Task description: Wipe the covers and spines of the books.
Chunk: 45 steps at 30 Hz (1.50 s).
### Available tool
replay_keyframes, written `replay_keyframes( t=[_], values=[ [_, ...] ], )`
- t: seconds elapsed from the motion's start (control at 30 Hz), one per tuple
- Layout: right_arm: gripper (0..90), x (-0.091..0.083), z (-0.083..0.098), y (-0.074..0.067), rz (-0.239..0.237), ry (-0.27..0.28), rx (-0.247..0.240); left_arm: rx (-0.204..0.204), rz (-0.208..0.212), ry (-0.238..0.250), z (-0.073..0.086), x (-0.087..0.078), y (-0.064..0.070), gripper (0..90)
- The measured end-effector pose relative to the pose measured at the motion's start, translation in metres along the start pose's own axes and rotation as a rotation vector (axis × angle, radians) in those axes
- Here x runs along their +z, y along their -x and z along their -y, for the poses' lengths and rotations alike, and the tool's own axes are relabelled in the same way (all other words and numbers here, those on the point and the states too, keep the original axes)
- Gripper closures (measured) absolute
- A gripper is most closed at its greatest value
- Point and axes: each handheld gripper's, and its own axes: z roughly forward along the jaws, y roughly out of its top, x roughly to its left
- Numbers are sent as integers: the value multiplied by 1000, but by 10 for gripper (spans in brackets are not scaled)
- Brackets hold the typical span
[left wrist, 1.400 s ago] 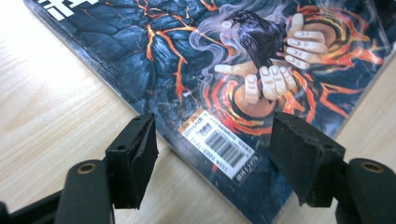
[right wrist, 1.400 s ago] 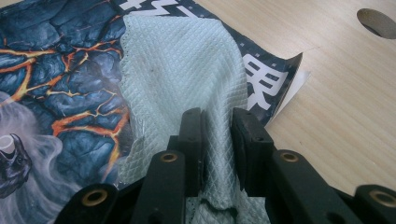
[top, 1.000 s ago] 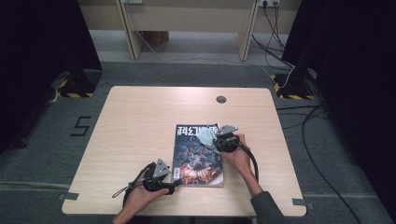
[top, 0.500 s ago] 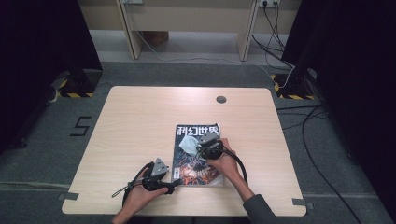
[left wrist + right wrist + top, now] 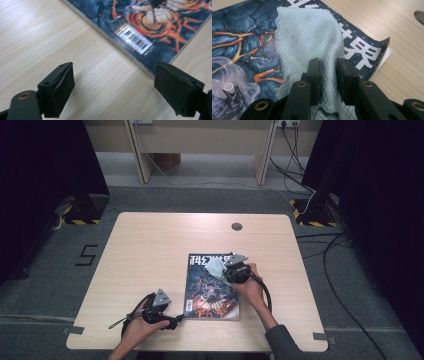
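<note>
A magazine (image 5: 212, 292) with a dark, fiery cover lies flat on the wooden table (image 5: 150, 250), right of centre. My right gripper (image 5: 226, 270) rests on its upper part, shut on a pale green quilted cloth (image 5: 216, 266). In the right gripper view the cloth (image 5: 309, 37) spreads over the cover (image 5: 242, 37), pinched at the right gripper (image 5: 328, 67). My left gripper (image 5: 175, 320) sits by the magazine's near left corner. Its jaws have just been opening and stand wide apart (image 5: 113, 75) over bare wood, with the barcode corner (image 5: 135, 40) just ahead.
A round cable hole (image 5: 237, 226) sits near the table's far edge. Black cables (image 5: 320, 245) trail over the floor to the right. Desk legs (image 5: 137, 150) stand behind the table. Dark curtains flank both sides.
My right gripper slid the cloth left and toward the person over the cover, then back to the right. The left hand kept its place.
</note>
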Motion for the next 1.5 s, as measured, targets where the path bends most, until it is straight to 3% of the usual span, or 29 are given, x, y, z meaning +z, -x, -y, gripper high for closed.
replay_keyframes(
  t=[0.23,0.6,0.83,0.9,0.93,1.1,1.2,1.37,1.5],
  values=[
    [746,2,-6,-10,30,-17,-62,17,-3,-5,0,2,1,161],
    [747,9,-23,-50,-82,2,-129,15,-6,4,1,2,1,153],
    [746,12,-27,-60,-126,19,-134,15,-5,6,0,3,2,149],
    [745,12,-27,-64,-153,19,-115,15,-6,7,1,3,2,149],
    [745,12,-28,-65,-164,26,-137,14,-7,8,1,3,2,148],
    [742,11,-30,-75,-215,30,-159,13,-7,12,1,3,2,148],
    [743,11,-30,-75,-212,30,-173,13,-8,11,1,3,2,148],
    [744,10,-29,-69,-229,9,-148,12,-7,13,1,3,2,148],
    [744,5,-24,-62,-210,-6,-124,11,-8,13,1,3,2,147]
  ],
)
